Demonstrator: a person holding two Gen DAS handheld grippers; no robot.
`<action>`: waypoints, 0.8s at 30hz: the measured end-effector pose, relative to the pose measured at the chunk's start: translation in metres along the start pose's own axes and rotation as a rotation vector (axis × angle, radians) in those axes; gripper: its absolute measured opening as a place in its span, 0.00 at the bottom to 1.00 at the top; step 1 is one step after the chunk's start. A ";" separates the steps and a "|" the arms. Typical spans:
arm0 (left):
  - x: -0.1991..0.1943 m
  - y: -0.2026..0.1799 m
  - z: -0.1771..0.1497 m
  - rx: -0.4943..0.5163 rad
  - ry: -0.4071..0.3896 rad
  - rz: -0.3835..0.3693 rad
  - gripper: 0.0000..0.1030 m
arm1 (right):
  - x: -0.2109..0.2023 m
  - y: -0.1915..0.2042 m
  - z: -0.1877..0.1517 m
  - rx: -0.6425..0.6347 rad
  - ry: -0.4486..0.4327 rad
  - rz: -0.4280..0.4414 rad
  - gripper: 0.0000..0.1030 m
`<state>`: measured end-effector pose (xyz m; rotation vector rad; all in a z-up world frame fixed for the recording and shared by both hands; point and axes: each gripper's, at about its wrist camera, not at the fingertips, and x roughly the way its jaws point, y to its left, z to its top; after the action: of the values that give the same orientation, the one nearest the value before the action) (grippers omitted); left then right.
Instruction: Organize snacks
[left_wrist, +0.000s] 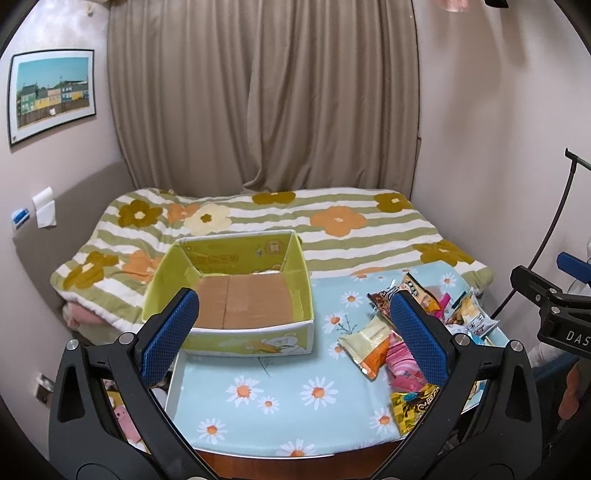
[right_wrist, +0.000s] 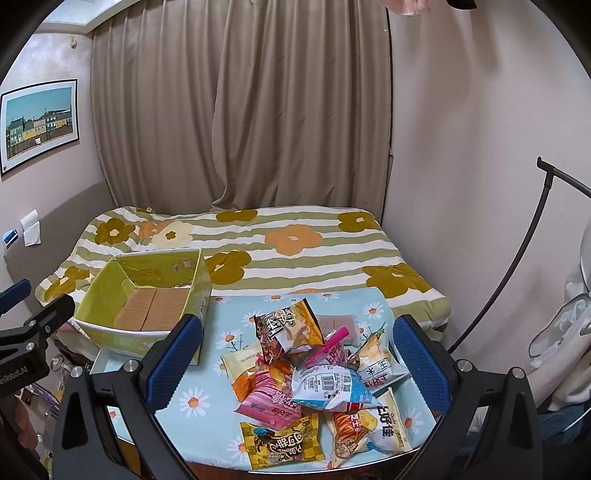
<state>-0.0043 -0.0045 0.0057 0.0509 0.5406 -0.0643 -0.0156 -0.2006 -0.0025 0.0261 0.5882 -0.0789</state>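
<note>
Awaiting sorting: snack packets (right_wrist: 314, 376) are heaped right of the green box (right_wrist: 147, 295), which is kept empty for them. Left gripper (left_wrist: 295, 332) and right gripper (right_wrist: 299, 369) are held spread, gripping nothing.

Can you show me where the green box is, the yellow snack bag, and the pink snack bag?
green box (left_wrist: 258, 341): left wrist view, front wall.
yellow snack bag (right_wrist: 282, 445): right wrist view, bag's middle.
pink snack bag (right_wrist: 269, 402): right wrist view, striped front.

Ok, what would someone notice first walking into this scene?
Probably the pile of snack packets heaped on the right of the daisy-print tablecloth. Next, the green cardboard box on the left, apparently empty. Both grippers, left and right, hover open.
</note>
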 end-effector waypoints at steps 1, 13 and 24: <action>0.000 0.000 -0.001 -0.001 0.000 0.000 1.00 | 0.000 0.001 -0.001 0.000 0.000 -0.002 1.00; 0.001 0.000 -0.002 -0.006 0.006 0.001 1.00 | 0.000 0.001 -0.001 -0.004 0.000 -0.004 1.00; 0.001 0.005 -0.006 -0.025 0.006 0.005 1.00 | 0.000 0.001 -0.001 -0.005 0.000 -0.004 1.00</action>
<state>-0.0062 0.0009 0.0000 0.0279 0.5469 -0.0525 -0.0160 -0.1997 -0.0031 0.0205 0.5886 -0.0813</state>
